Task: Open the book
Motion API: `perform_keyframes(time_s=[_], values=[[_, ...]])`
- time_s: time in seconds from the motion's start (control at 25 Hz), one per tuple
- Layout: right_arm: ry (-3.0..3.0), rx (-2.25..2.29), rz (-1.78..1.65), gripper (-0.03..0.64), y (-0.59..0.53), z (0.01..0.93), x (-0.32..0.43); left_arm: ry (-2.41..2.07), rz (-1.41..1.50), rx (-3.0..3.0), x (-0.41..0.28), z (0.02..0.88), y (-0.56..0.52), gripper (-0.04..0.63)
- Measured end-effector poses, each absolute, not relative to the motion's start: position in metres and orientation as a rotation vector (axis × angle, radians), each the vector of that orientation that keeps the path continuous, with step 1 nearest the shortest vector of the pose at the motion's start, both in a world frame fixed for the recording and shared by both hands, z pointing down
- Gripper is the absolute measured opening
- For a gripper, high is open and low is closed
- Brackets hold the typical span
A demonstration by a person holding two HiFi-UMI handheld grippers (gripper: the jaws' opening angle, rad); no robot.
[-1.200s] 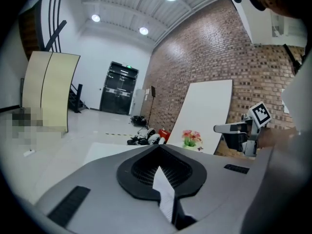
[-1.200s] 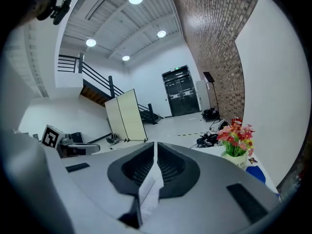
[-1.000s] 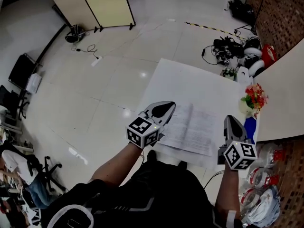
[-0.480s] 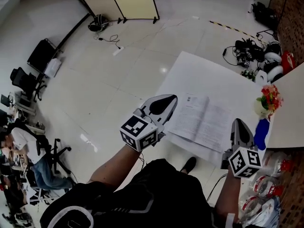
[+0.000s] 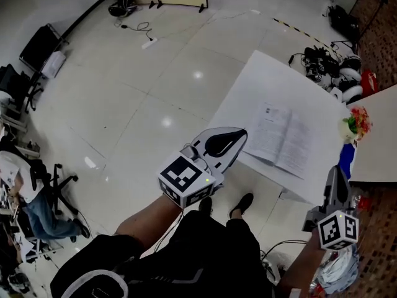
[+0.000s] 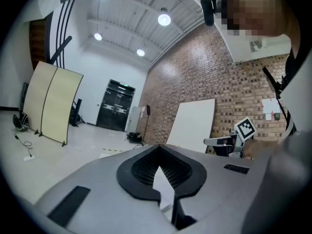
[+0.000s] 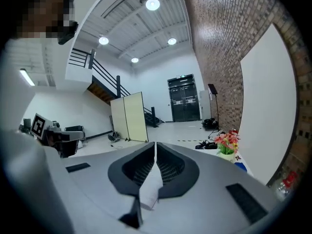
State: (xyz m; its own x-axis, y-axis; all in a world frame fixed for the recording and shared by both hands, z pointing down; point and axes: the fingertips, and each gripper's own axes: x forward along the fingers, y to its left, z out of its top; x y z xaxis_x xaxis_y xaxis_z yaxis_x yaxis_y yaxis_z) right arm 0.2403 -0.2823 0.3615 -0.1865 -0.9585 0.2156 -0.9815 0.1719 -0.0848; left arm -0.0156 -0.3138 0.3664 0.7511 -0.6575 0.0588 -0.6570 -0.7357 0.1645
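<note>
The book (image 5: 282, 140) lies open and flat on the white table (image 5: 267, 82), with both printed pages facing up. My left gripper (image 5: 239, 133) hovers off the table's near-left edge, shut, just left of the book and not touching it. My right gripper (image 5: 335, 169) is shut too, held low past the table's near-right corner, well clear of the book. In the left gripper view the jaws (image 6: 157, 149) meet with nothing gripped and point out into the room. The right gripper view shows the same for its jaws (image 7: 155, 144). Neither gripper view shows the book.
A vase of flowers (image 5: 355, 124) and a blue object (image 5: 347, 155) stand at the table's right edge, next to a white board. Cables and gear (image 5: 329, 67) lie on the floor behind. Office chairs (image 5: 56, 179) are far left. My shoes (image 5: 243, 203) are by the table.
Both grippers have drawn back from the book toward my body, the right one dropping low. The book stays open on the table and now looks farther away.
</note>
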Motion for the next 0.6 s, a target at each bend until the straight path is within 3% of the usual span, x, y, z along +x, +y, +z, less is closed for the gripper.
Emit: perform_keyframes(time_s=[0.6], values=[[-2.518, 1.764, 0.22, 0.005, -0.127, 0.314, 0.221, -1.054, -0.003, 2.819, 0.016, 0.336, -0.156, 0.002]])
